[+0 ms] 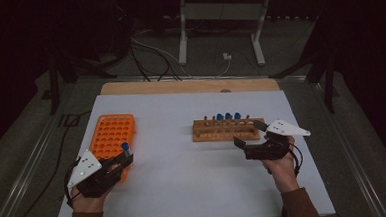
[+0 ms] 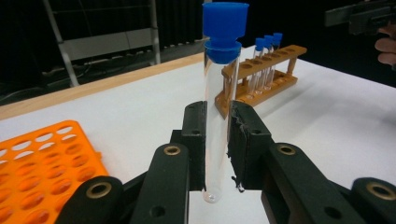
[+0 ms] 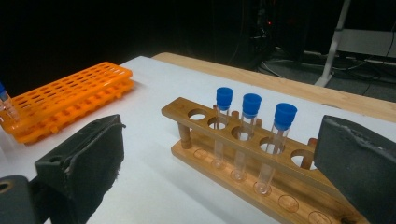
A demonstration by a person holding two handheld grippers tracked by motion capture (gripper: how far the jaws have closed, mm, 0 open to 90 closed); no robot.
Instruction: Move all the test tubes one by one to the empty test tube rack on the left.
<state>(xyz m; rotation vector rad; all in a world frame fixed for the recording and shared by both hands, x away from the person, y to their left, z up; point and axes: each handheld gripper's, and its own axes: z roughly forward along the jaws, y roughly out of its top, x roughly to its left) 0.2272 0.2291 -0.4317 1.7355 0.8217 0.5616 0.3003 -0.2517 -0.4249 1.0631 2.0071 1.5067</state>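
My left gripper (image 2: 216, 140) is shut on a clear test tube (image 2: 218, 116) with a blue cap (image 2: 225, 28), held upright. In the high view that left gripper (image 1: 125, 159) hovers at the near right corner of the orange rack (image 1: 111, 138), the tube's cap (image 1: 125, 146) just above it. A wooden rack (image 1: 225, 130) at centre right holds three blue-capped tubes (image 1: 228, 116). My right gripper (image 1: 248, 134) stands open just right of the wooden rack's near end. Along its jaws I see the wooden rack (image 3: 219, 144) and its three tubes (image 3: 251, 126) between the wide-spread pads.
The white mat (image 1: 184, 174) covers the table, with a wooden strip (image 1: 190, 86) along the far edge. Beyond it a metal stand (image 1: 221, 22) and cables lie on the dark floor. The orange rack (image 3: 65, 98) lies far left in the right gripper view.
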